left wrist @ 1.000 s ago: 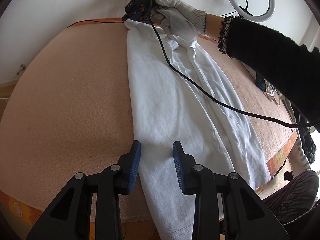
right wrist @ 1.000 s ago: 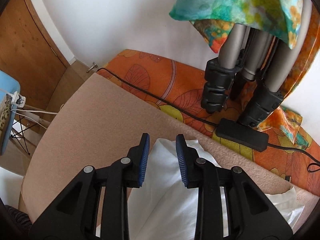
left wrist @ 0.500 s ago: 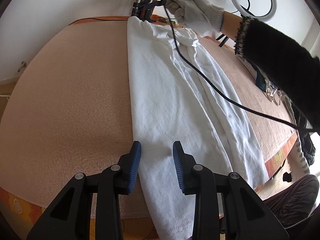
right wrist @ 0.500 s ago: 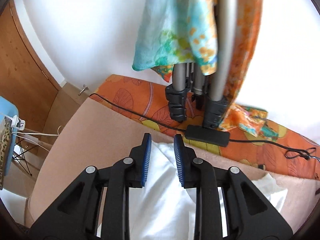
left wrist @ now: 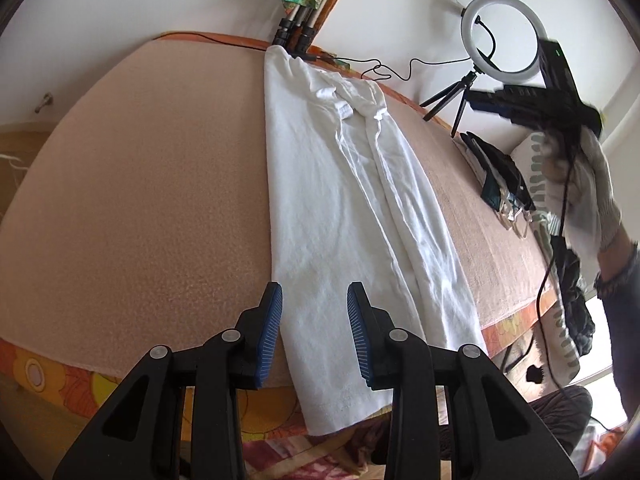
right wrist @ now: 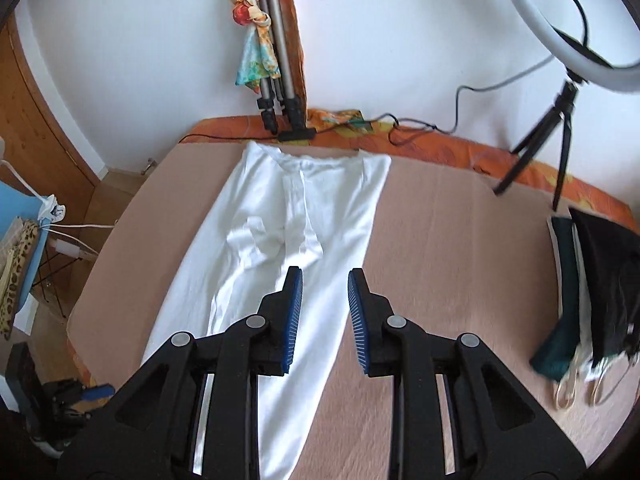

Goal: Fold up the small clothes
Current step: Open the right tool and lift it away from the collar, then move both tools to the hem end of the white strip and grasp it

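Both grippers are spread wide and hold nothing. White garment [left wrist: 344, 208] lies long and flat on the bed [left wrist: 140, 200], near hem hanging off the edge. Left gripper [left wrist: 314, 334] hovers over that hem, right gripper [right wrist: 322, 316] over its middle. I'd pinch both hem corners evenly, then carry them to the far end.

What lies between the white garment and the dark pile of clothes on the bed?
In the right wrist view, only bare tan blanket separates the white garment from the dark clothes pile.
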The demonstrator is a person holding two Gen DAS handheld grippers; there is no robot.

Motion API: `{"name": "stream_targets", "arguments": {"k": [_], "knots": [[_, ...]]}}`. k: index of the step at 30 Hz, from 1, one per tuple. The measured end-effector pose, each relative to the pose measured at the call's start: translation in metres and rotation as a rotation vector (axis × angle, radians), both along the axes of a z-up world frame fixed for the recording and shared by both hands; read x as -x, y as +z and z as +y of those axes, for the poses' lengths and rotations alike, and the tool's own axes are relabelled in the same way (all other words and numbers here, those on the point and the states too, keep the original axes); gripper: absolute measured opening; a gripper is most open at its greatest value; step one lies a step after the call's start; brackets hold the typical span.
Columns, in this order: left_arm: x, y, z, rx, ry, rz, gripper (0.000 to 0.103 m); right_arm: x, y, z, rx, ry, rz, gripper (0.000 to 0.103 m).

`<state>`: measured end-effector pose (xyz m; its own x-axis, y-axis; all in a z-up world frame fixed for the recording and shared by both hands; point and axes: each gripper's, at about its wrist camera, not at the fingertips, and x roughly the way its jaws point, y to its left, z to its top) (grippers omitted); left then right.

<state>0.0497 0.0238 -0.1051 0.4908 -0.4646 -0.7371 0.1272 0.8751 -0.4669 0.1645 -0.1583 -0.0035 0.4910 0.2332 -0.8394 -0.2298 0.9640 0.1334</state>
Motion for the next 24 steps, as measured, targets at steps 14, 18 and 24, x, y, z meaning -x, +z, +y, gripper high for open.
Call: {"name": "stream_targets", "arguments": {"k": [14,18,24], "knots": [[0.043,-0.015,-0.004,0.01,-0.043,0.115,0.031,0.178,-0.103,-0.017,-0.247,0.007,0.26,0.025],[0.046,-0.021,-0.009,0.015,-0.044,0.151,0.031,0.197,-0.115,-0.018,-0.295,0.013,0.288,0.025],[0.046,-0.026,-0.009,0.049,-0.027,0.171,0.032,0.214,-0.123,-0.013,-0.343,0.022,0.315,0.025]]}}
